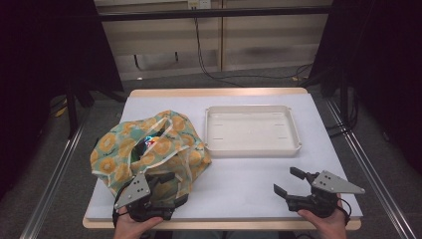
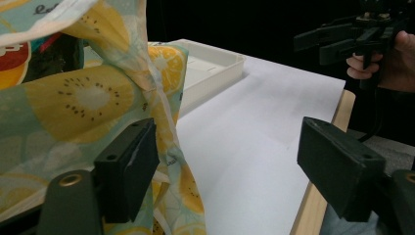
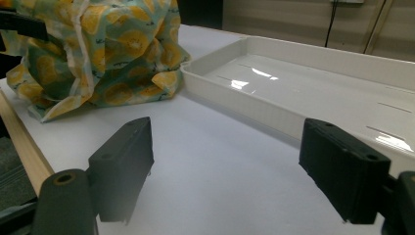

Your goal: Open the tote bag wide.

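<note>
Soft cloth bag printed with orange and kiwi slices on pale green (image 1: 149, 152) slumps on the white-covered table (image 1: 249, 179) at about 9 o'clock from table centre, its mouth partly open at the top with something colourful and glossy showing inside; what it is, cannot tell. Shallow white plastic tray (image 1: 253, 130) sits empty at 1 o'clock, just beside the bag's right flank, the cloth seemingly touching its near corner in the right gripper view. Left gripper (image 1: 157, 191) is at the bag's 6 o'clock edge, fingers apart; in the left gripper view one finger (image 2: 128, 169) lies against a hanging fold of cloth, the other (image 2: 337, 164) stands well clear over bare table, so nothing is clamped. Right gripper (image 1: 287, 181) hovers at 5 o'clock, fingers spread wide, holding nothing, well apart from the bag and near the tray's front rim. Judgement: the work in hand looks like opening or emptying the bag toward the tray, and it has barely begun. Risks: the cloth is thin and loose, so closing on a single fold could lift fabric alone and tip the contents out sideways; a pull toward 6 o'clock could drag the whole bag off the near table edge; the bag swinging right could nudge the light tray.
</note>
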Tool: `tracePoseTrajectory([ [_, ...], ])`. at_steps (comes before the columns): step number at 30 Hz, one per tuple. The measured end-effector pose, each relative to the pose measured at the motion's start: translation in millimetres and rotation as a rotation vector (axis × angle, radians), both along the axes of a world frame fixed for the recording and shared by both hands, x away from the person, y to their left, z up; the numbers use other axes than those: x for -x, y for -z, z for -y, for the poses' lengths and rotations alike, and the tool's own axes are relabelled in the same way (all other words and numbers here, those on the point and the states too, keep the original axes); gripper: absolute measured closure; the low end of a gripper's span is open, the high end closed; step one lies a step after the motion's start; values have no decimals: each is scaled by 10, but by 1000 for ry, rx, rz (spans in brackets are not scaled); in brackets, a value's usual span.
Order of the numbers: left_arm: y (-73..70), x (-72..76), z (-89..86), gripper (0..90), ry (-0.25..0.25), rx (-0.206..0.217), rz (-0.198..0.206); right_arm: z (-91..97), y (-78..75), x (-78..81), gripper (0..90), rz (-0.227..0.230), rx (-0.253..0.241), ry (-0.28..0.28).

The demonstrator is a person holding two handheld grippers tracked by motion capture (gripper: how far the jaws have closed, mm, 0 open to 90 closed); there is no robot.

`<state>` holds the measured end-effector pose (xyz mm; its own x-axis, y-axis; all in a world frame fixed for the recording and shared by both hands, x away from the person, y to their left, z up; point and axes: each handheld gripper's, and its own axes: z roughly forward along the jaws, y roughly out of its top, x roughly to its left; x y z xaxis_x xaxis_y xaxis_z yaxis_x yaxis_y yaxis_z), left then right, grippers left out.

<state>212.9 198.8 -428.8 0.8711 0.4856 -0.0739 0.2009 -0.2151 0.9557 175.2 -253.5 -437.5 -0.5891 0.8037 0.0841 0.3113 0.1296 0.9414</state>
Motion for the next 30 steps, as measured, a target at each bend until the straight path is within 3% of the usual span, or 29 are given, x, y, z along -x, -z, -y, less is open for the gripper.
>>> tracePoseTrajectory([
  [7,-102,80,-34,303,22,9,22,-172,-81,-7,251,15,13,-52],
  [9,-132,87,-48,321,26,24,14,-232,-109,-14,261,14,3,-74],
  [13,-164,77,-71,360,41,16,2,-340,-161,-109,292,2,-2,-119],
  [14,-200,77,-95,411,29,10,17,-402,-175,-174,313,0,8,-140],
  [19,-273,80,-146,469,15,19,26,-576,-235,-301,367,14,14,-206],
  [25,-392,41,-250,475,-18,31,56,-731,-300,-459,426,19,10,-252],
  [28,-443,26,-309,472,-79,32,86,-834,-332,-569,444,25,13,-263],
  [30,-464,-1,-333,481,-81,32,85,-916,-373,-645,451,28,23,-275],
])
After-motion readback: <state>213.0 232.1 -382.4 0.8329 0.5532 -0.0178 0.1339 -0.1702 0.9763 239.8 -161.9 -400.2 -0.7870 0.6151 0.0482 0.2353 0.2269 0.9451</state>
